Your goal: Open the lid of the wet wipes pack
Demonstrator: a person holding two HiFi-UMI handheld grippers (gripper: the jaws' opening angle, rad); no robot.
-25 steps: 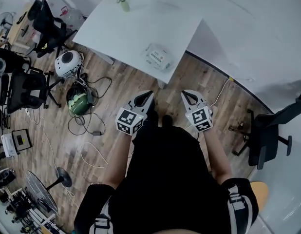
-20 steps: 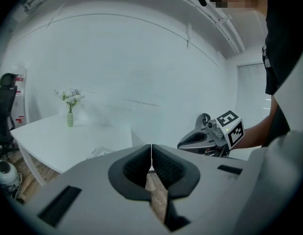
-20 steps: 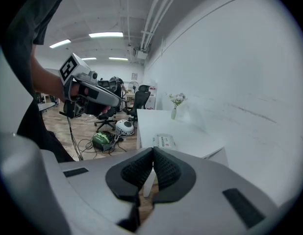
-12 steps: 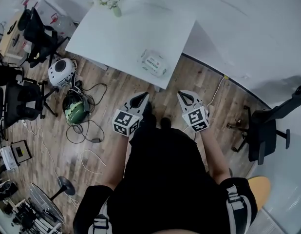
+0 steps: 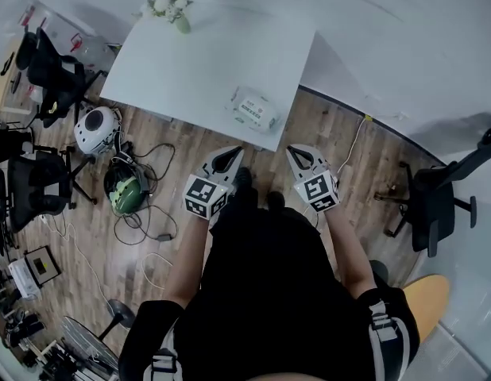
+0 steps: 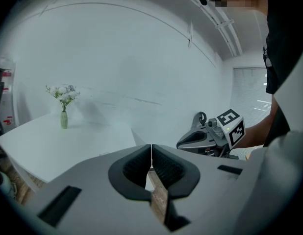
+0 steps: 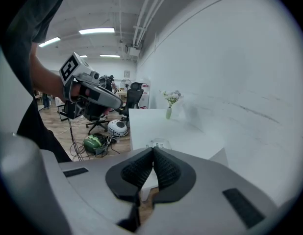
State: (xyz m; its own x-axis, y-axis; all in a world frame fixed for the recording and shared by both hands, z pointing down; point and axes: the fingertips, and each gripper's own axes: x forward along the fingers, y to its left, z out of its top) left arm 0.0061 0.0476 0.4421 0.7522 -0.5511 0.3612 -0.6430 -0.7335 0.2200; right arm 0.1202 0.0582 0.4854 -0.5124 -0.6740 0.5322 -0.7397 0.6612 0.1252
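Observation:
The wet wipes pack is a white soft pack with its lid down, lying near the front right corner of the white table. It also shows just past my right jaws in the right gripper view. My left gripper and right gripper hang side by side above the wooden floor, short of the table edge and apart from the pack. Both are shut with nothing between the pads, as seen in the left gripper view and the right gripper view.
A small vase of flowers stands at the table's far left corner. Left of the table lie office chairs, a white helmet, a green helmet and loose cables. A black chair stands at the right by the white wall.
Both grippers and the person have moved forward toward the table; the pack now lies closer to the jaws. Both grippers stay shut.

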